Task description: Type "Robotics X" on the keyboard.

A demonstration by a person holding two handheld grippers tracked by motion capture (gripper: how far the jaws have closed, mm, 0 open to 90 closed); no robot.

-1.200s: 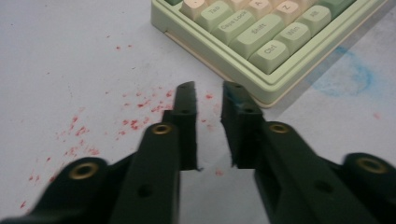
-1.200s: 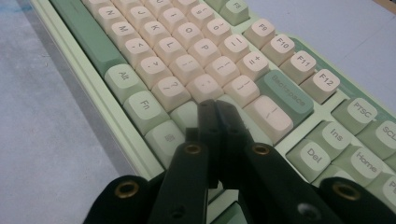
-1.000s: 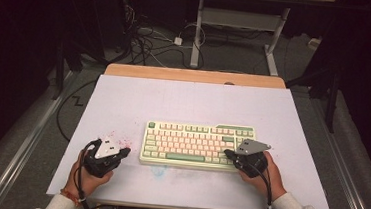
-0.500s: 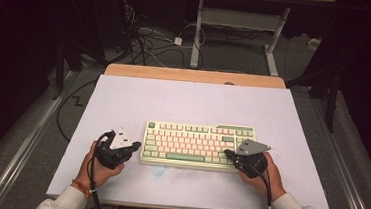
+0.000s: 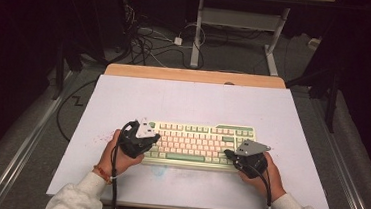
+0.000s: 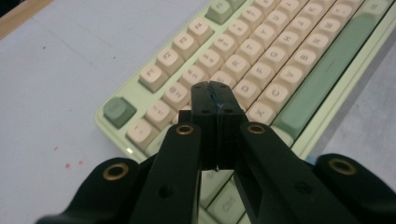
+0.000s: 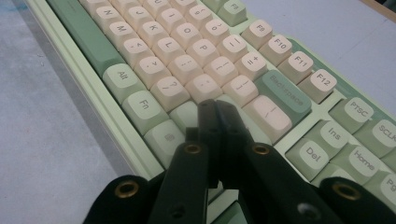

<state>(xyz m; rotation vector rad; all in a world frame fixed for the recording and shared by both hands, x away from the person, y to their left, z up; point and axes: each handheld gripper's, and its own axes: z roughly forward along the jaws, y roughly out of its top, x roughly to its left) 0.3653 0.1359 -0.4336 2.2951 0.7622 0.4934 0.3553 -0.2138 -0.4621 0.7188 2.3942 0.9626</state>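
The mechanical keyboard [image 5: 198, 144] lies near the surface's [image 5: 194, 100] front edge, likely rigid and moderately heavy, best held by its case ends, where the left gripper [image 6: 215, 95] and right gripper [image 7: 215, 112] hover with jaws together.

Table [image 5: 196, 75]: a wooden top, of which a light brown strip shows along the far edge.
Cover sheet [image 5: 193, 105]: a pale, bluish-white sheet lies flat on the table and covers nearly all of it, up to the near edge.
Marks on the sheet: small red specks [image 5: 101, 139] at the near left, and a faint blue smudge [image 5: 158, 171] near the front edge.
Keyboard [image 5: 198, 141]: pale green case with cream and green keys; it lies flat on the sheet, in the near half, its long side parallel to the near edge.
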